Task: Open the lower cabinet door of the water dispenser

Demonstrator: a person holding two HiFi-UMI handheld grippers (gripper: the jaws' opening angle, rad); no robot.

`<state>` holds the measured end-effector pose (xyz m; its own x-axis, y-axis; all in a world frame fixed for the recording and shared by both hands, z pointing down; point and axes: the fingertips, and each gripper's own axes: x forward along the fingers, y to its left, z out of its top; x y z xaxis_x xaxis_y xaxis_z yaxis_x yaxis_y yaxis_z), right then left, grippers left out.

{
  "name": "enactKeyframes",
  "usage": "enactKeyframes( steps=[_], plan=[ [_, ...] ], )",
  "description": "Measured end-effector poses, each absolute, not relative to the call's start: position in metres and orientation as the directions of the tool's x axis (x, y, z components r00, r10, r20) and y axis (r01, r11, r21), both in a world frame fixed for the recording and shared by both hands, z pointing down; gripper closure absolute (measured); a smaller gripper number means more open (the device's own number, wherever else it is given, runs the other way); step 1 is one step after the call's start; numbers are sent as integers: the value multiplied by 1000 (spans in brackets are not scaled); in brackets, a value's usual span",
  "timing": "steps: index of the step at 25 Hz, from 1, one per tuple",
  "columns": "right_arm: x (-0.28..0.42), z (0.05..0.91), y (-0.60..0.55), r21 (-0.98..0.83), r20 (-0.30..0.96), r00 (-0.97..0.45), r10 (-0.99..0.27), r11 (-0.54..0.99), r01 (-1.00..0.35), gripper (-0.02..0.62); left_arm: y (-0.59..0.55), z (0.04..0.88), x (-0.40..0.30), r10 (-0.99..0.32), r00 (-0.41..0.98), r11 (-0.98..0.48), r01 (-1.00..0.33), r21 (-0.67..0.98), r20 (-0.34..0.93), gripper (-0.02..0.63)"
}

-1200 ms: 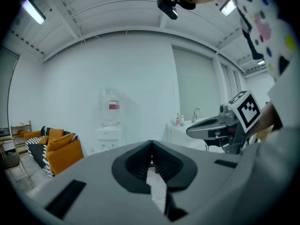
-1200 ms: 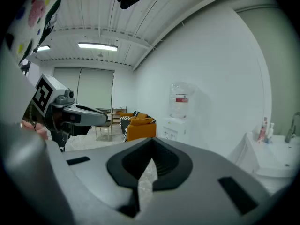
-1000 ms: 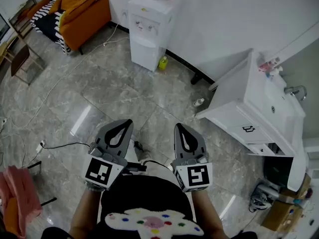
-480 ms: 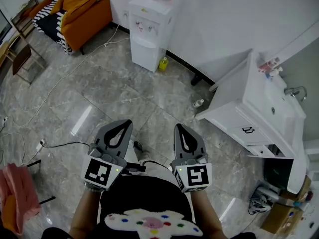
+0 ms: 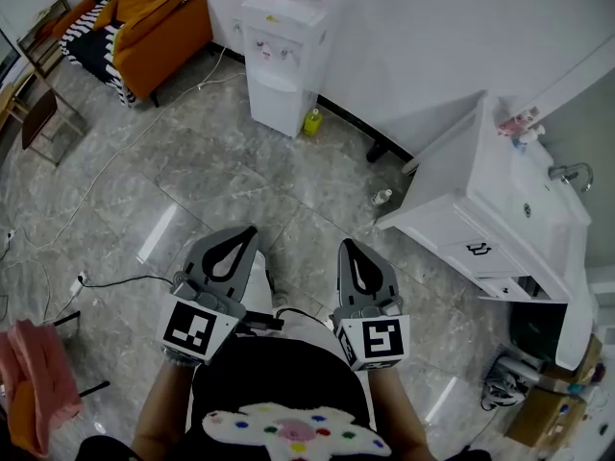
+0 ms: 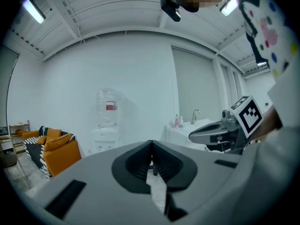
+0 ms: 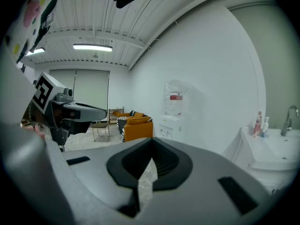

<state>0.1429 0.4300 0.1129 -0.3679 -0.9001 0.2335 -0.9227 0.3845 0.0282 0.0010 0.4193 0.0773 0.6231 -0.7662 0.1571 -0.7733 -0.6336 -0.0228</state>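
A white water dispenser [image 5: 281, 56] stands against the far wall with a clear bottle on top; its lower cabinet door [image 5: 273, 109] is closed. The dispenser also shows small in the left gripper view [image 6: 107, 130] and in the right gripper view [image 7: 171, 121]. My left gripper [image 5: 247, 230] and my right gripper [image 5: 344, 244] are held side by side in front of my body, far from the dispenser across the floor. Both are shut with nothing between the jaws. In the gripper views the left gripper [image 6: 151, 144] and the right gripper [image 7: 151, 142] show their jaws pressed together.
An orange sofa [image 5: 154, 22] with striped cushions stands left of the dispenser. A small yellow bottle [image 5: 312, 121] sits on the floor beside the dispenser. A white sink cabinet [image 5: 500, 209] stands at the right. A cable [image 5: 106, 281] and a chair [image 5: 38, 113] lie at the left.
The view has shifted slightly, so the dispenser sits a little higher and further left in the head view. Both grippers stay shut and in the same place.
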Motion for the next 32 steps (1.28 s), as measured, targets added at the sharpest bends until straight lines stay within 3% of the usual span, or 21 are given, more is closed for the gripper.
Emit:
enactKeyframes(
  steps=[11,32],
  plan=[
    [148,123,371,31,259,-316,-913,335,-942,592,350,90,9,-720,673,-684,-729,-8,168,595],
    [114,111,153,56,297,-271,-915,300,-952,592,127,81,-13,-653,737,-754,-653,-67,174,595]
  ],
)
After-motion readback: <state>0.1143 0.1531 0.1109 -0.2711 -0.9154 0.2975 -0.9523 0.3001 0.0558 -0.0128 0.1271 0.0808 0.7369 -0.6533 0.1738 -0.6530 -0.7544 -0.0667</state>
